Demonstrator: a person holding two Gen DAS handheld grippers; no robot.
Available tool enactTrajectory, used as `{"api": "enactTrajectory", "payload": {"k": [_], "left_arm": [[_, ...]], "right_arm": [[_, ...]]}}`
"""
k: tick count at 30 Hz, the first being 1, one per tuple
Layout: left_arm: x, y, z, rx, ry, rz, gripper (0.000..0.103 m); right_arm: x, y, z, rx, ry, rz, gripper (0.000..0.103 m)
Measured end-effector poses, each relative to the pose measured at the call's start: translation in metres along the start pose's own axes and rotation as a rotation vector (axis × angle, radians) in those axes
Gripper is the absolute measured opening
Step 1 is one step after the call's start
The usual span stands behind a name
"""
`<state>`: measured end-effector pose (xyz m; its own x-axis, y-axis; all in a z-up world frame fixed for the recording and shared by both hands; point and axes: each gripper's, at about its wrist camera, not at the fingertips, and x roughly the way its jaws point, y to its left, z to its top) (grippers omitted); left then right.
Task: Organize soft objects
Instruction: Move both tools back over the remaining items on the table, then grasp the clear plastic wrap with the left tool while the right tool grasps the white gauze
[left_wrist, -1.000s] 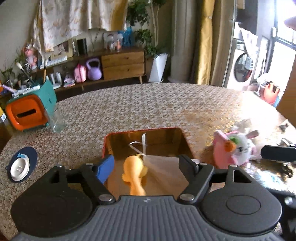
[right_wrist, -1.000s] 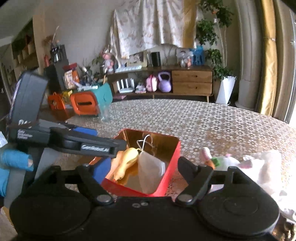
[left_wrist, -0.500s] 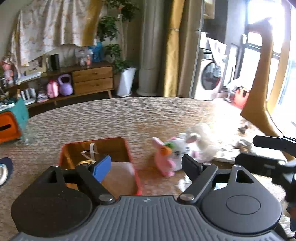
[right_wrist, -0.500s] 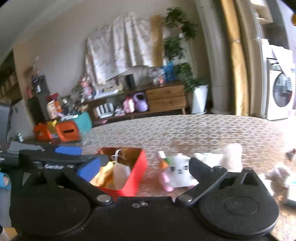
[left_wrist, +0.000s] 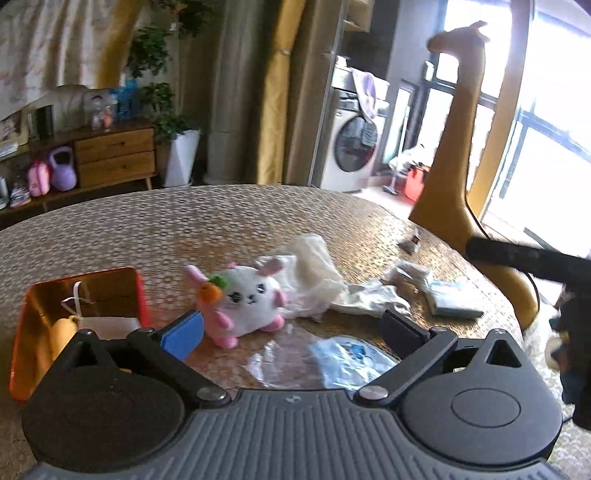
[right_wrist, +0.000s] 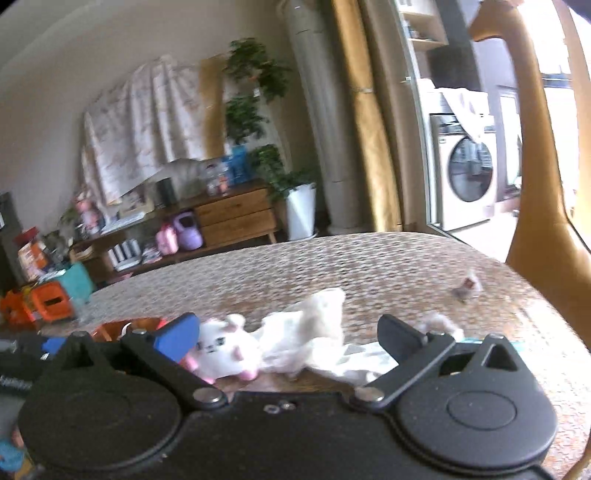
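A white and pink plush rabbit (left_wrist: 246, 300) holding a carrot sits on the round table, just right of a red box (left_wrist: 142, 295). The box holds an orange soft toy (left_wrist: 61, 330) and a white pouch (left_wrist: 105, 322). My left gripper (left_wrist: 291, 328) is open and empty, close in front of the rabbit. My right gripper (right_wrist: 288, 338) is open and empty; the rabbit (right_wrist: 225, 349) lies by its left finger. A crumpled white cloth (left_wrist: 314, 275) lies behind the rabbit and shows in the right wrist view (right_wrist: 314, 325) too.
Clear plastic bags (left_wrist: 343, 356), a teal packet (left_wrist: 452, 297) and small wrappers (left_wrist: 408, 271) lie on the table's right side. A tall tan giraffe figure (left_wrist: 450, 155) stands past the right edge. An orange and teal box (right_wrist: 55, 295) stands at the far left.
Both grippers have swung right, from over the red box toward the rabbit and cloth. The box now lies at the left of both views. Both stay open.
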<state>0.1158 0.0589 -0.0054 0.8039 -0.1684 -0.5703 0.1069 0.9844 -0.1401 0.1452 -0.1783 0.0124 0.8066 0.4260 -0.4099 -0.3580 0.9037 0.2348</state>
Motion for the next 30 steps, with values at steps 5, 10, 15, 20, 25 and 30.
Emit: {"api": "enactTrajectory", "payload": {"k": [5,10,15,20,25,30], "left_arm": [[0.013,-0.017,-0.007,0.029,0.019,-0.019,0.103],[0.033,-0.036,-0.018,0.079,0.062,-0.025,0.103],[0.060,-0.050,-0.031,0.112,0.122,-0.041,0.103],[0.085,-0.059,-0.043,0.133,0.170,-0.033,0.103],[0.105,-0.063,-0.050,0.139,0.206,-0.023,0.103],[0.130,-0.059,-0.053,0.122,0.262,-0.026,0.103]], "right_arm": [[0.003,-0.030,0.000,0.051,-0.028,-0.041,0.103],[0.018,-0.056,-0.002,0.079,0.013,-0.077,0.103],[0.044,-0.074,-0.010,0.086,0.095,-0.099,0.103],[0.077,-0.074,-0.012,0.045,0.170,-0.049,0.103],[0.119,-0.062,-0.005,0.012,0.233,0.006,0.103],[0.162,-0.051,-0.001,-0.001,0.301,0.057,0.103]]}}
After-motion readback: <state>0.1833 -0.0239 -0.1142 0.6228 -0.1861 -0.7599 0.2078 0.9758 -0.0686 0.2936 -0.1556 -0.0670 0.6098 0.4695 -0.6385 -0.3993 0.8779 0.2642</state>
